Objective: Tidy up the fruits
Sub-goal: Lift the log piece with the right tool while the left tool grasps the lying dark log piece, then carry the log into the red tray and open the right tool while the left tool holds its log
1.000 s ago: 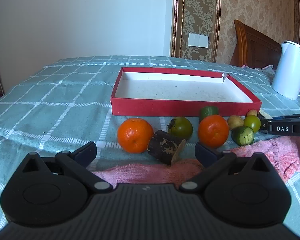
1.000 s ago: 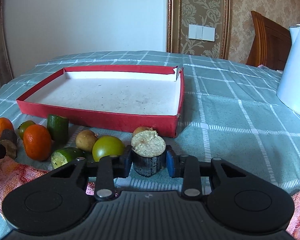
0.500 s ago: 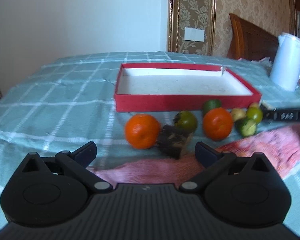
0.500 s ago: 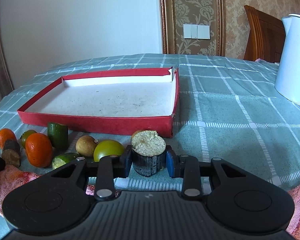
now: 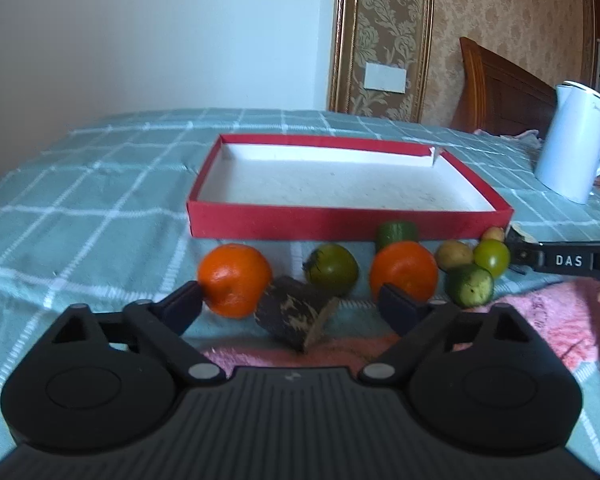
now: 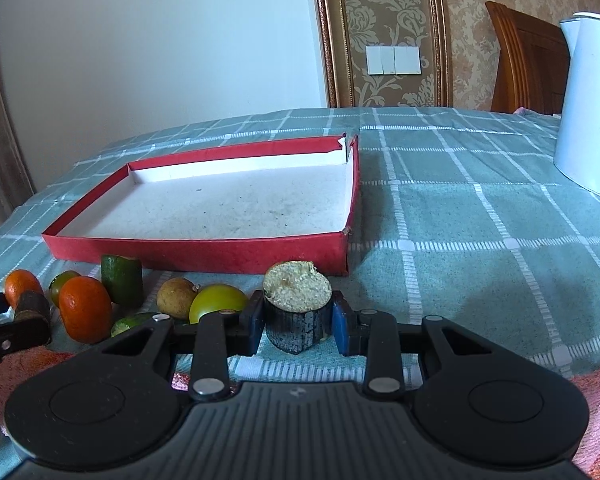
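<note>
Clenched on a dark-skinned stub of sugarcane (image 6: 296, 316), the right gripper (image 6: 298, 322) pressed its blue pads against the curved sides, the pale fibrous cut end facing up, just in front of the near right corner of the red box (image 6: 204, 249). That piece looked stiff and woody, light enough for one grip, and its bark seemed rough rather than slick, so a hold across the round middle was probably secure.

The left gripper (image 5: 290, 306) was closing with its jaws still wide. Between them lay a second dark cane stub (image 5: 296, 316) on its side, tilted on the edge of a pink towel (image 5: 548, 320); the left finger (image 5: 182, 306) sat just beside an orange (image 5: 236, 278), though whether it touched was hard to tell. The orange would be round, prone to roll and slightly yielding; the lying stub was best taken across its barrel.

A dark green tomato (image 5: 334, 268), another orange (image 5: 404, 270), a cut cucumber end (image 5: 470, 286) and small fruits crowded the strip before the box's near wall. Inside, the box floor was bare, giving ample room beyond a low rim. A white kettle (image 5: 576, 152) stood well apart on the right.
</note>
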A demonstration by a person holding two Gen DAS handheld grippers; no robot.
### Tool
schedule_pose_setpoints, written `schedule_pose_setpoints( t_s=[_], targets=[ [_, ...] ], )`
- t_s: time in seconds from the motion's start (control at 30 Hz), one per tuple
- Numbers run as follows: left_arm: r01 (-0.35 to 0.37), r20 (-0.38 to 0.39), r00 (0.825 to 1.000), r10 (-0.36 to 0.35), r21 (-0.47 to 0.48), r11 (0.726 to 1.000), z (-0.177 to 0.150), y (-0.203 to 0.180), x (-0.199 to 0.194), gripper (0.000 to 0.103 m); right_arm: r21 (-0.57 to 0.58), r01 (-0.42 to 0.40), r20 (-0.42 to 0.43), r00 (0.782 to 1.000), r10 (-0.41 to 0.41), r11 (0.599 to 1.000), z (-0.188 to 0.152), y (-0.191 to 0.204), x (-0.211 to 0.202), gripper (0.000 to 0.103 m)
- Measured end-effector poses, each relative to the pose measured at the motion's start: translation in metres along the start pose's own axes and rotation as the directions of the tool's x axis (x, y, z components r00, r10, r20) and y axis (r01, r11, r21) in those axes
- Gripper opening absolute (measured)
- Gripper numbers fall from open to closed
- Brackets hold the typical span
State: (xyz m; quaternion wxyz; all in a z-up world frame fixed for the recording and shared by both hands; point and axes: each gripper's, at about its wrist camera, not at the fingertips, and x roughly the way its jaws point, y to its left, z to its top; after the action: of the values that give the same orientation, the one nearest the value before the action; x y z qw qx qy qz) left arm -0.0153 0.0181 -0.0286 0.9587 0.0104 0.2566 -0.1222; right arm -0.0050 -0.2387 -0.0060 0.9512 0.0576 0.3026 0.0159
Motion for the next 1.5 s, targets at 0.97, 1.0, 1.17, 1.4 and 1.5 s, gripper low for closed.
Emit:
schedule_pose_setpoints(
  t_s=[0.97, 1.0, 1.17, 1.4, 1.5],
  targets=[
    [0.053, -0.026, 0.998, -0.056, -0.105, 0.993, -0.006, 0.005, 0.009, 0.041, 0.023, -0.027, 0.001, 1.0, 0.027, 0.999, 0.0, -0.003, 0.0, 0.034],
    [0.057, -0.023, 0.998, -0.06, -0.104, 0.993, -0.007, 0.006, 0.009, 0.041, 0.024, -0.027, 0.002, 1.0, 0.027, 0.999, 0.0, -0.003, 0.0, 0.034],
    [0.088, 0.0, 0.996, -0.088, -0.1, 0.991, -0.009, 0.012, 0.001, 0.041, 0.02, -0.019, 0.019, 1.0, 0.019, 1.0, 0.0, -0.002, -0.003, 0.034],
    [0.085, -0.001, 0.996, -0.085, -0.08, 0.993, -0.009, 0.024, 0.002, 0.041, -0.021, -0.013, 0.047, 0.999, 0.014, 1.0, 0.008, 0.005, -0.011, 0.034],
    [0.106, 0.006, 0.994, -0.106, -0.086, 0.991, -0.009, 0.026, 0.001, 0.041, -0.058, 0.007, 0.082, 0.997, -0.002, 0.998, 0.023, 0.01, -0.013, 0.034]
  ],
)
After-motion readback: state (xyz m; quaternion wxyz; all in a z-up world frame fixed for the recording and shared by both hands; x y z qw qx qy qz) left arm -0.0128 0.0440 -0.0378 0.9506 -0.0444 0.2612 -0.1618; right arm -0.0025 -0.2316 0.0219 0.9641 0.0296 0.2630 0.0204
